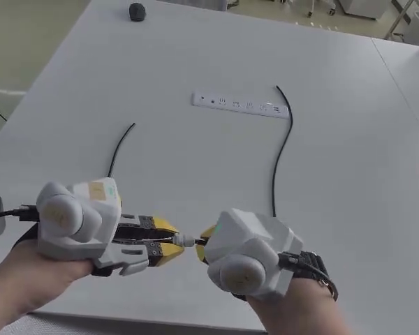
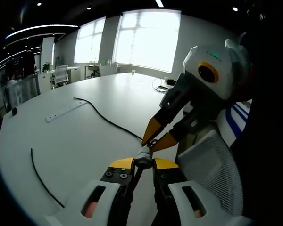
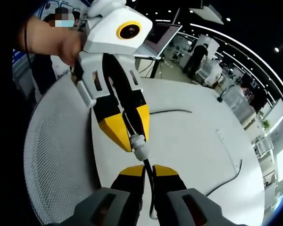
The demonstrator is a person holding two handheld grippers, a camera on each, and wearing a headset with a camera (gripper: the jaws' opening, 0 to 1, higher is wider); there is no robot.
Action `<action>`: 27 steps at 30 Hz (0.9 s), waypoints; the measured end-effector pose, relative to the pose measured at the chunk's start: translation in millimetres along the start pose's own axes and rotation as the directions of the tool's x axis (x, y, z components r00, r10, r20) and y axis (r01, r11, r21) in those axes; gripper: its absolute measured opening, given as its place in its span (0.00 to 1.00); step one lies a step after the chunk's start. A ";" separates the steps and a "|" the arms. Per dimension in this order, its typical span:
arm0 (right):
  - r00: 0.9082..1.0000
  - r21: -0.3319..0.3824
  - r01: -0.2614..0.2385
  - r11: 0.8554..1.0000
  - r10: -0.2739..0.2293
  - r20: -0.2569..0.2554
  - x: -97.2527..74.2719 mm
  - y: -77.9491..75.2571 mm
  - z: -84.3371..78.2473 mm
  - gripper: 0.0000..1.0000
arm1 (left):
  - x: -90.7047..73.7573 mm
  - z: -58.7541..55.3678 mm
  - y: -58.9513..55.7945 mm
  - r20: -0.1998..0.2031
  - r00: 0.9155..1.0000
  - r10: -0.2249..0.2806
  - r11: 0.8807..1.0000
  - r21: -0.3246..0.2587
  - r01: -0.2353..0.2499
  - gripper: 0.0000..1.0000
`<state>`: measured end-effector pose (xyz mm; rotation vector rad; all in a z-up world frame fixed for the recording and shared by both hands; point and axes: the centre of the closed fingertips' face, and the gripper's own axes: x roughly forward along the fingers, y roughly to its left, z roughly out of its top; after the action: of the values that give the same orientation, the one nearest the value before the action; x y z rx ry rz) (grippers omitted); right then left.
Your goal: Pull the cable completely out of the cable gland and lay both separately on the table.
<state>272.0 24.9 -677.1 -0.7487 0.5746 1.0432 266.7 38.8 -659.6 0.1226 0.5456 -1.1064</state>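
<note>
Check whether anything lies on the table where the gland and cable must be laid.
Nothing visible does. The table near the gland is bare; the power strip and a short black wire lie farther off.

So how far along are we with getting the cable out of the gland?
Nothing looks done yet. In hand: the left tongs clamp the small white plastic cable gland, the right tongs grip the thin black cable just past it, still threaded. Left: pull them apart, lay each on the white table.
</note>
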 end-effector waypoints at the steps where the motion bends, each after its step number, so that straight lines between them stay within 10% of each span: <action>1: 1.000 0.002 -0.001 1.000 0.001 0.001 0.1 -0.1 0.0 0.01 | -0.2 -0.2 0.2 0.000 1.000 0.000 1.000 0.002 0.000 0.16; 19: 1.000 0.147 -0.020 0.989 0.018 0.015 5.2 -9.0 -7.9 0.00 | -3.7 1.0 7.3 -0.004 1.000 0.006 1.000 0.023 -0.006 0.15; 27: 0.999 0.295 -0.031 0.955 0.027 0.017 2.3 -12.1 -22.6 0.00 | -3.0 1.5 4.5 -0.002 1.000 0.002 1.000 0.026 -0.002 0.15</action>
<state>282.3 4.9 -689.7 -0.4710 0.7143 0.9615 270.2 42.8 -657.7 0.1464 0.5326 -1.1112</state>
